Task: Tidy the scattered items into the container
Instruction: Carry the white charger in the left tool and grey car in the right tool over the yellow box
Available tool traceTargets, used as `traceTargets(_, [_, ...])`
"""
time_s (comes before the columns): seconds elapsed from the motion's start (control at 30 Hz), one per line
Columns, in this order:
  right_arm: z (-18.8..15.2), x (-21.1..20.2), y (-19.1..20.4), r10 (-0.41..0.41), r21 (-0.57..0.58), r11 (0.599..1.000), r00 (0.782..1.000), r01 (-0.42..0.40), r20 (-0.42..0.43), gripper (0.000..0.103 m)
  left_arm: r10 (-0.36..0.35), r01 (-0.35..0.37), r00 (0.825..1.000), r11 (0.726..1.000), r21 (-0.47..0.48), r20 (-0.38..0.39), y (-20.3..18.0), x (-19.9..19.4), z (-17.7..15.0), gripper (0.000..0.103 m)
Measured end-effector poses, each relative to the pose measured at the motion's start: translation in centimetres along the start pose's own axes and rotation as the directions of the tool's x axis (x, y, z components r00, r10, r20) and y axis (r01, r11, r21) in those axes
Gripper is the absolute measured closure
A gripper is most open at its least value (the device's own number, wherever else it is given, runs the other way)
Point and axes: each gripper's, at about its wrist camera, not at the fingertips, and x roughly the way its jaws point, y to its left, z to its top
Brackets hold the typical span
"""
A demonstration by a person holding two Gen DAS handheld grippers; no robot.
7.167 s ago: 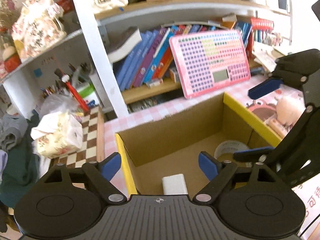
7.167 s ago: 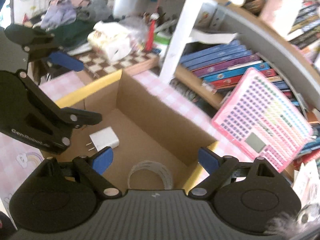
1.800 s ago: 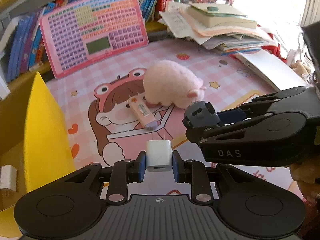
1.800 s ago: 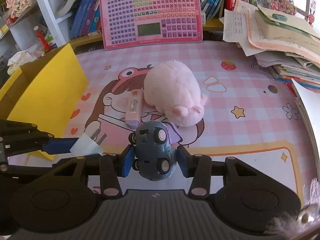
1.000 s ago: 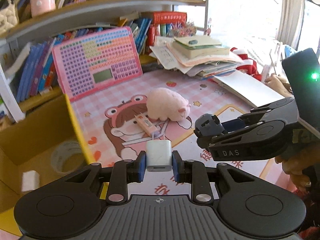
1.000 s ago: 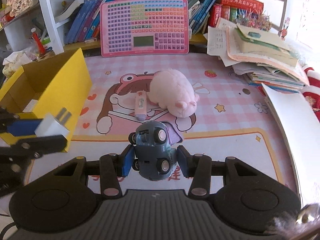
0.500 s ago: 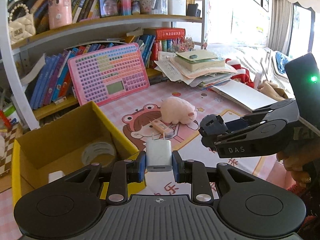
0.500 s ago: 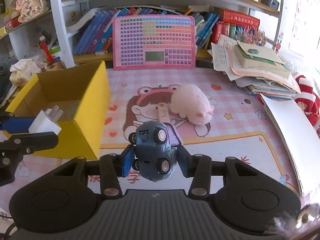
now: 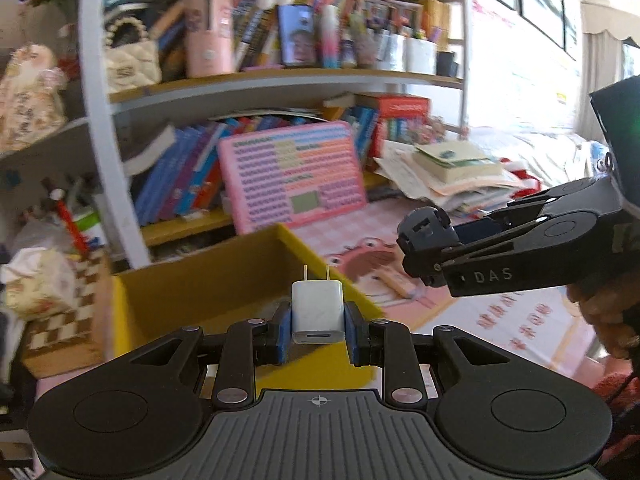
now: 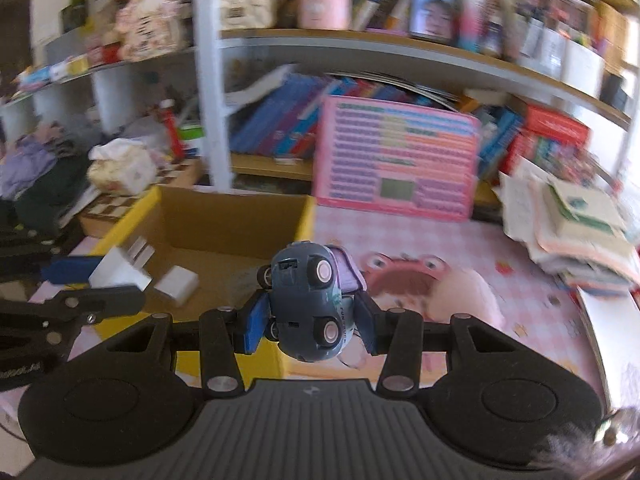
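Note:
My left gripper (image 9: 318, 330) is shut on a white plug charger (image 9: 318, 310), prongs pointing up, held over the near rim of the yellow cardboard box (image 9: 124, 320). My right gripper (image 10: 310, 324) is shut on a blue-grey toy car (image 10: 308, 300), wheels toward the camera, held just right of the box (image 10: 296, 220). A second white charger (image 10: 176, 284) lies inside the box. In the right wrist view the left gripper's charger (image 10: 120, 270) shows at the box's left rim. A pink plush pig (image 10: 466, 300) lies on the pink mat.
A pink toy keyboard (image 10: 396, 164) leans against the bookshelf behind the box. A stack of papers and books (image 10: 572, 224) sits at the right. A tissue pack (image 9: 36, 284) on a checkered board (image 9: 76, 320) is left of the box. A pink pen-like item (image 9: 394, 284) lies on the mat.
Both grippers have risen and swung left toward the box, each still holding its item. The view now tilts up to the shelves and is motion-blurred.

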Motion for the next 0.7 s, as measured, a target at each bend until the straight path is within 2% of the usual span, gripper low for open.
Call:
traceTargets(0.13, [1.3,1.7,1.9,0.062,-0.058,0.996,0.998,-0.063,-0.01,0.059,0.065,-0.066,0.998,0.998,-0.023,-0.021,2.4,0.6,0.0,0.078])
traceTargets(0.37, [3.0,4.8,3.8,0.114,-0.138,0.983,0.991,-0.122,-0.065,0.059,0.116,-0.118,0.991,0.993,-0.022,-0.073,5.4,2.8,-0.5,0.078])
traceTargets(0.57, [4.8,8.5,4.6,0.126,-0.205,0.967,0.983,-0.151,-0.131,0.059,0.093,-0.096,0.987,0.995,-0.011,-0.131,7.3,5.4,-0.2,0.078])
traceTargets(0.7, [6.2,10.9,5.4,0.141,-0.256,0.95,0.976,-0.181,-0.166,0.059,0.043,-0.04,0.979,0.999,0.019,-0.199,8.3,7.4,0.4,0.078])
